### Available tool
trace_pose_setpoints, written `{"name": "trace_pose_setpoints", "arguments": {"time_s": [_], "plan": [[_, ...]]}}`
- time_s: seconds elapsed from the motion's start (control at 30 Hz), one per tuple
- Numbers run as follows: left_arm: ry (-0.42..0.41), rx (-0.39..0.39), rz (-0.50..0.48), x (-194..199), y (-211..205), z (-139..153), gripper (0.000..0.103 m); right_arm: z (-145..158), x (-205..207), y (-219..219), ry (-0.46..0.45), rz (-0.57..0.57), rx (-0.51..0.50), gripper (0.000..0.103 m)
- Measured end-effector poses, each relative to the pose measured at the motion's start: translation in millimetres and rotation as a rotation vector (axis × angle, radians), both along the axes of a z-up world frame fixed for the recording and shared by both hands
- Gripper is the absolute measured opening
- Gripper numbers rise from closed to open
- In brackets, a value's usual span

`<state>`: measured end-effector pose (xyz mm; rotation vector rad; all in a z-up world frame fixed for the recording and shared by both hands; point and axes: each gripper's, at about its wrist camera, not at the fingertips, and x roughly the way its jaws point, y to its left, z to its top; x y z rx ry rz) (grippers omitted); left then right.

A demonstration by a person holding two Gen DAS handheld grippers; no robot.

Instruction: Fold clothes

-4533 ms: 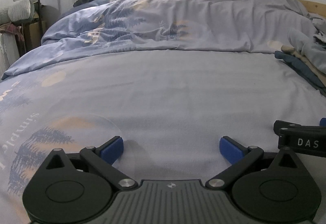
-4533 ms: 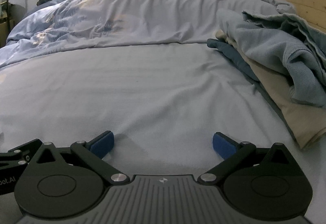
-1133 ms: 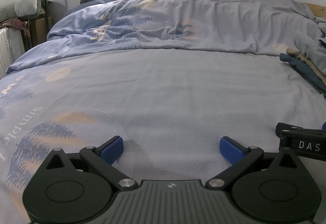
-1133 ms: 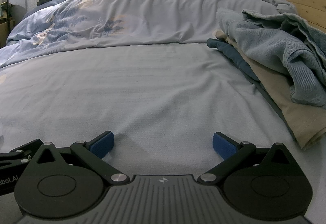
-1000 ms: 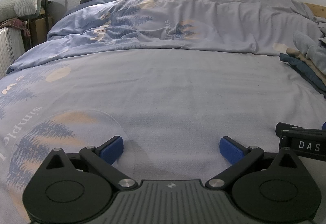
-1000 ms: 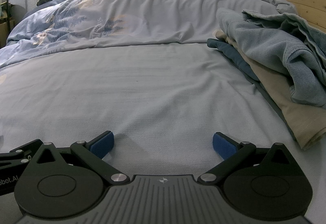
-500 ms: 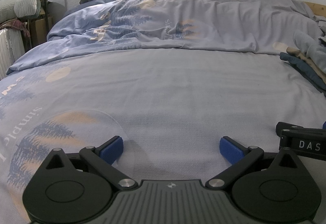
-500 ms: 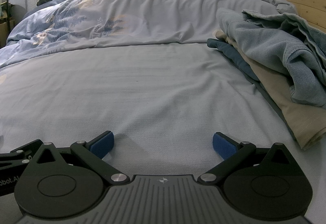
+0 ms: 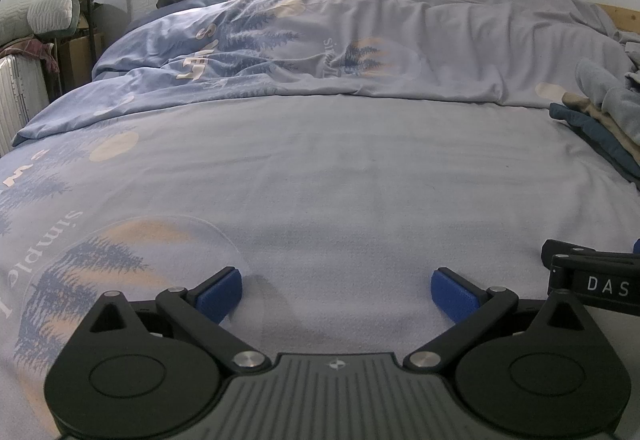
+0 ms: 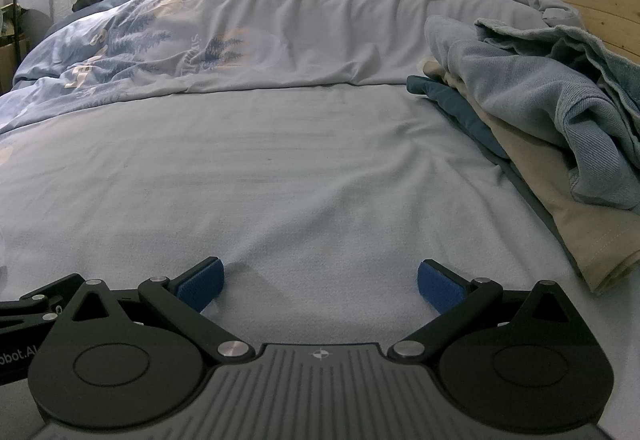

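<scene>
Stretching ahead of both tongs, the bed (image 9: 340, 176) fills each view, its rumpled duvet (image 10: 280, 36) bunched at the far end. Only the right wrist view shows the clothes pile (image 10: 532, 128) in full, ahead and to the right of the right tongs (image 10: 319, 285); the left wrist view cuts it off at the frame edge. The left tongs (image 9: 336, 294) and right tongs both rest spread wide, holding nothing. Garments lower in the pile stay mostly covered.

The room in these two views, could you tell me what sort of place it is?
Most likely a home bedroom: a bed with a rumpled printed duvet, a pile of clothes and a wooden headboard.
</scene>
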<state>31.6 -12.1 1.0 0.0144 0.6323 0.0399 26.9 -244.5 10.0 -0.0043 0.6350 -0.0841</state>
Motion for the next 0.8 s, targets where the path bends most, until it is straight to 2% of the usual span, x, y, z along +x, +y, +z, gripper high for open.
{"name": "trace_pose_setpoints", "arguments": {"time_s": [0.8], "plan": [[-0.002, 0.003, 0.0, 0.1, -1.9, 0.2, 0.103, 0.1, 0.1, 0.0, 0.0, 0.0, 0.0, 0.103]]}}
